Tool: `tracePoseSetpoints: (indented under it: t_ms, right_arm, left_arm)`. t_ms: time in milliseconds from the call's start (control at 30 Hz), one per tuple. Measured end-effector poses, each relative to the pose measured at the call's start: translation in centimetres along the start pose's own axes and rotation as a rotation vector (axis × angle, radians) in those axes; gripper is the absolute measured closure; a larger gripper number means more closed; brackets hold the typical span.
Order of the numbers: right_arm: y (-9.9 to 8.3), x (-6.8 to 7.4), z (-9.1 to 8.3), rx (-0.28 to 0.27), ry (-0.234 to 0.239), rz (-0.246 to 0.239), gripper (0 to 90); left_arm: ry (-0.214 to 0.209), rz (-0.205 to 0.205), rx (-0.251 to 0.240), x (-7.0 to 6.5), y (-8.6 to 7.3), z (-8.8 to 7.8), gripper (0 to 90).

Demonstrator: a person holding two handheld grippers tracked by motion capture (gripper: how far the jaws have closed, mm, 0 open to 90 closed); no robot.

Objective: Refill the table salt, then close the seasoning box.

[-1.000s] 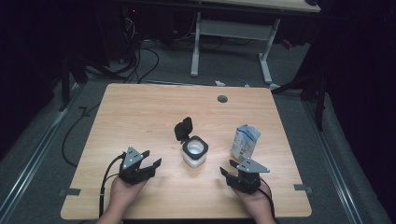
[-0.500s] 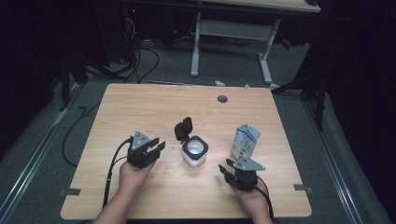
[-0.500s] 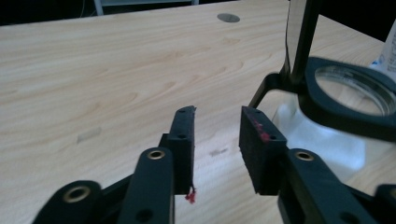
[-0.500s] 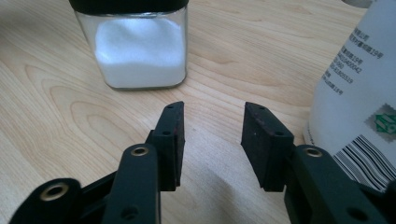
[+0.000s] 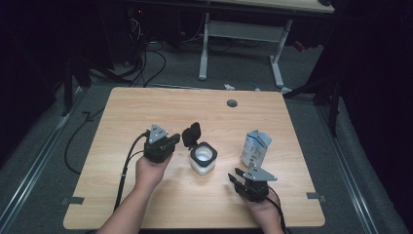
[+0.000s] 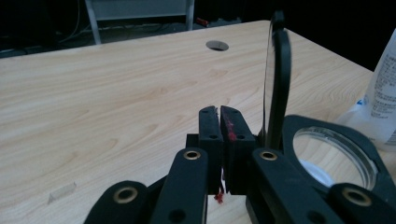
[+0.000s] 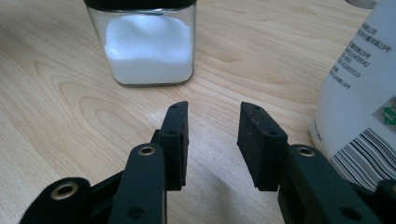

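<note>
Jar and pouch are stood near the middle of the bench, the jar left of the pouch and apart from it. The jar is upright, its long axis vertical, its mouth turned upward; white powder is seen inside it in the right gripper view. Its hinged lid is raised at the jar's far left, nearly on edge.

The left gripper is held just beside the lid, its jaws just closed together with nothing between them. The right gripper is held near the pouch's base, its jaws parted and empty, having narrowed a little.

The step in hand is judged to be the approach. Next, the pouch would likely need to be grasped and the jar steadied.
</note>
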State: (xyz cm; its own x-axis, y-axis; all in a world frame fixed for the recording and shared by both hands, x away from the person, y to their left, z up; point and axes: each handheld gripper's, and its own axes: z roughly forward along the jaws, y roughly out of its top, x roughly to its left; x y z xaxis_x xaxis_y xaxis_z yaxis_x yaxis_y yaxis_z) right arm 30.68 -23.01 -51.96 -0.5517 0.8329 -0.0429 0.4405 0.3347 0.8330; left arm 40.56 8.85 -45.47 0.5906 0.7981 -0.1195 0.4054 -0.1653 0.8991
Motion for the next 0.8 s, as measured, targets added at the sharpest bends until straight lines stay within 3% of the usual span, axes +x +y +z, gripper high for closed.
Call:
tracePoseSetpoints:
  t_ms: [500, 800]
  right_arm:
    - [0.0, 0.4, 0.2, 0.01, -0.002, -0.014, 65.1]
    - [-0.1, 0.1, 0.0, 0.008, -0.012, -0.001, 75.7]
  left_arm:
    - [-0.025, -0.021, -0.024, -0.8, 0.8, -0.4, 89.3]
    - [-0.043, -0.012, -0.034, -1.7, 0.7, -0.6, 89.8]
